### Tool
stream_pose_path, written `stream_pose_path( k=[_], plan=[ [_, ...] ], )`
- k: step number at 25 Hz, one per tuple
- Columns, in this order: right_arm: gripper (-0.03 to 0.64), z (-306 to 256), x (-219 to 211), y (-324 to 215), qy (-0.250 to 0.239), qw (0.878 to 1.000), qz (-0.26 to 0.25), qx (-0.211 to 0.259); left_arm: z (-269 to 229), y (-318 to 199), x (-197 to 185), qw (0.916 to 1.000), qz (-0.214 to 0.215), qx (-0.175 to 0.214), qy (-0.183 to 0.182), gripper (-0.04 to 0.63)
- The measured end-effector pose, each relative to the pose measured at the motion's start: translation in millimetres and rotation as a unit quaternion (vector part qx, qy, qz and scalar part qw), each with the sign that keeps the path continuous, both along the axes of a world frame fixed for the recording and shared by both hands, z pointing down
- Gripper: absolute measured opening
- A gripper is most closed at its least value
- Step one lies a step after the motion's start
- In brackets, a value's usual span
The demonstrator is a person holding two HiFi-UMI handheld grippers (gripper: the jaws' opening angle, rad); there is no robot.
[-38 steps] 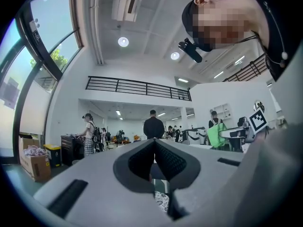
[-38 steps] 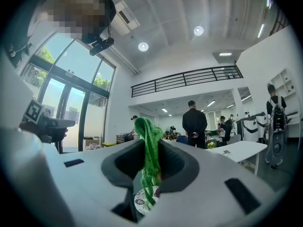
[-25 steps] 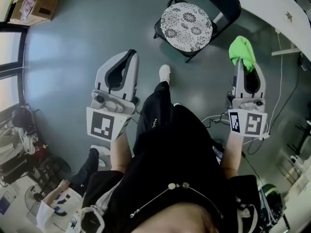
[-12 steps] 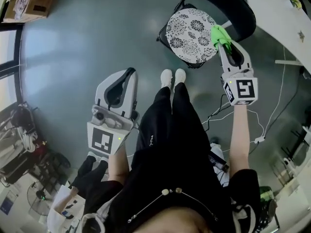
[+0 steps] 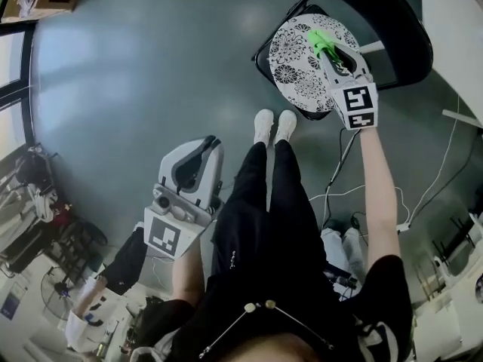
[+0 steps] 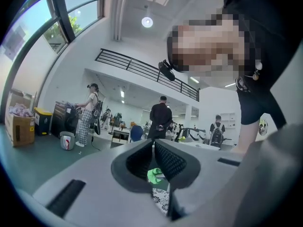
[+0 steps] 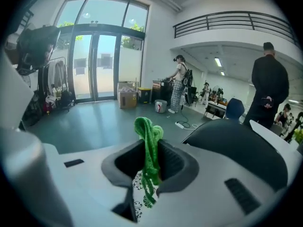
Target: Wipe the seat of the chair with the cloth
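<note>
The right gripper's (image 5: 326, 45) jaws pinch the green cloth (image 7: 150, 145). It is bunched into a strand running up and down through them, its tail hanging to the round patterned seat (image 5: 296, 70) of the black chair (image 5: 404, 32). The left gripper's (image 5: 207, 145) jaws meet on nothing, low above the glossy grey floor (image 5: 143, 74) of an open hall with glass doors (image 7: 94, 65).

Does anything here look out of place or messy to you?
Nothing much stands out. The right tongs pinch a bunched green cloth over the patterned chair seat. The left tongs are shut and empty, down by the person's side. Only the loose cables trailing across the floor look untidy.
</note>
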State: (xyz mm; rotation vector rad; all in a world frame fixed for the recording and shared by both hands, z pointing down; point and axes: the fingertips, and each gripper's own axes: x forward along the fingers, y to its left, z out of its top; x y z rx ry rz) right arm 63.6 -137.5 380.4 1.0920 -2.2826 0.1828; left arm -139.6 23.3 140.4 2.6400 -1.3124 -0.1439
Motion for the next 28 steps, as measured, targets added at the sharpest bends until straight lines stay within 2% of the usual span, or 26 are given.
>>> stream_pose_path(
  k=[5, 10, 13, 18, 28],
  plan=[
    [0.087, 60, -12, -22, 0.026, 0.999, -0.035, -0.020, 50, -35, 10, 0.9999, -0.014, -0.004, -0.009, 0.006],
    [0.086, 122, -12, -34, 0.075, 0.994, -0.068, -0.042, 91, -63, 20, 0.9999, 0.000, -0.009, -0.013, 0.006],
    [0.086, 158, -13, -41, 0.123, 0.986, -0.099, -0.059, 109, -74, 26, 0.9998, 0.012, -0.010, -0.012, 0.006],
    [0.084, 208, -22, -50, 0.182, 0.970, -0.148, -0.070, 129, -83, 28, 0.9997, 0.015, -0.016, 0.009, 0.006],
    [0.084, 269, -47, -62, 0.237, 0.943, -0.221, -0.071, 158, -80, 25, 0.9992, 0.006, -0.039, 0.001, 0.006]
  ],
)
